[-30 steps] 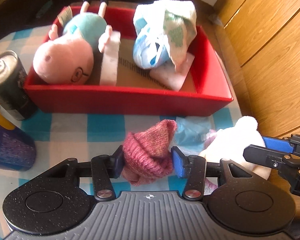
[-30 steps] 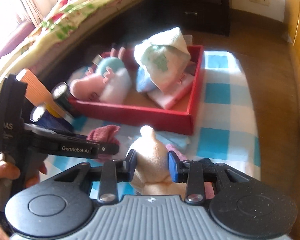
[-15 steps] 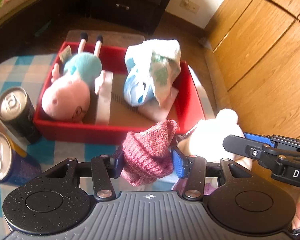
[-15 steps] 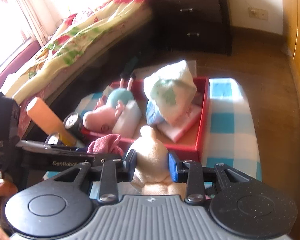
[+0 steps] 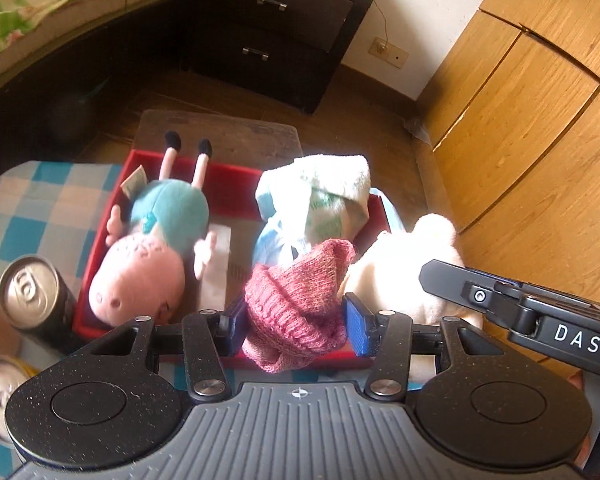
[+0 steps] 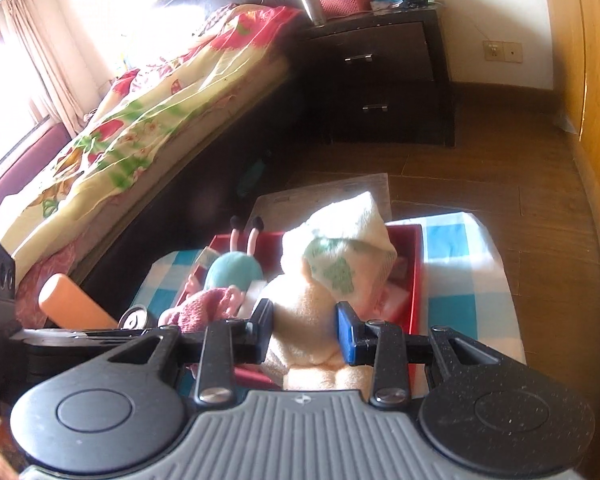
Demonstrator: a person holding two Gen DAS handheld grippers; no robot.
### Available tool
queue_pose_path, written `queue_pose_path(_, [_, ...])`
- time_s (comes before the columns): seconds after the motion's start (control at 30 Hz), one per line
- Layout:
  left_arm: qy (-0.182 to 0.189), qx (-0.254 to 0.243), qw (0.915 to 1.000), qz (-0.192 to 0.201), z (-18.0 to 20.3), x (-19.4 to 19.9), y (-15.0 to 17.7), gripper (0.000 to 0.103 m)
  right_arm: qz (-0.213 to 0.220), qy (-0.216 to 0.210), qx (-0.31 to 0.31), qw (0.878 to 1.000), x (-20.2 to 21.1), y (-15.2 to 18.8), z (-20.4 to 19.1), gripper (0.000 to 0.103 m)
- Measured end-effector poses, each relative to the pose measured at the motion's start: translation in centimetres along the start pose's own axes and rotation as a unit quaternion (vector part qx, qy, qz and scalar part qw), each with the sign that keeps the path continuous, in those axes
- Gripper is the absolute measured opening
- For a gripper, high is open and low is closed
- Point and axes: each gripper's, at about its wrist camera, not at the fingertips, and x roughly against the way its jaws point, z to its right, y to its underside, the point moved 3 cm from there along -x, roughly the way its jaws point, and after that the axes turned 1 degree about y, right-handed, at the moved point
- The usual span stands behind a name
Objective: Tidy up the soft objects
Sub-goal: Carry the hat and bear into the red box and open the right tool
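While both grippers hang above the near edge of the table, each one has a soft thing clamped between its pads: the left gripper (image 5: 294, 326) is clenched on a pink knitted sock (image 5: 296, 304), and the right gripper (image 6: 305, 330) is clenched on a cream plush toy (image 6: 300, 316). Both loads are lifted clear of the checked tablecloth (image 5: 28, 204), near the front wall of the red tray (image 5: 100, 240), but neither has been let go inside it yet.

Further back, the tray already holds part of the job: a pig plush (image 5: 148, 260) lies along its left side, and a bundle of white and green cloth (image 5: 320, 200) is heaped on the right. Beside the tray's left wall stand two cans (image 5: 32, 296), which are not soft and probably stay put.

So I judge the sorting well advanced, with these two items left to drop into the tray. Whether more soft things wait on the table below the grippers cannot be told.
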Motion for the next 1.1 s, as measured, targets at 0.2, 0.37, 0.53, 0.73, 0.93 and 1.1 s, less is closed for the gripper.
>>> queue_pose_path(0.2, [-0.014, -0.008, 0.9999, -0.003, -0.2, -1.4, -0.7, 0.050, 0.003, 0.011, 0.010, 1.000, -1.1, -0.8, -0.3, 0.012])
queue_pose_path(0.37, [-0.039, -0.014, 0.9991, -0.002, -0.7, -2.4, -1.1, 0.050, -0.010, 0.025, 0.009, 1.000, -2.7, -0.8, 0.1, 0.012])
queue_pose_path(0.53, [-0.061, -0.023, 0.9978, -0.010, -1.1, -3.4, -1.1, 0.050, -0.031, 0.045, 0.015, 0.998, -4.6, -0.5, 0.3, 0.012])
queue_pose_path(0.73, [-0.073, -0.024, 0.9969, -0.019, -1.6, -3.7, -0.8, 0.050, -0.042, 0.056, 0.038, 0.997, -5.2, -0.1, -0.5, 0.012])
queue_pose_path(0.93, [-0.079, -0.031, 0.9960, -0.027, -1.5, -4.2, -0.6, 0.050, -0.056, 0.065, 0.054, 0.995, -5.8, 0.2, -0.8, 0.012])
queue_pose_path(1.1, [-0.080, -0.034, 0.9958, -0.030, -1.4, -4.5, -0.4, 0.050, -0.059, 0.075, 0.061, 0.994, -6.3, 0.0, -0.7, 0.012])
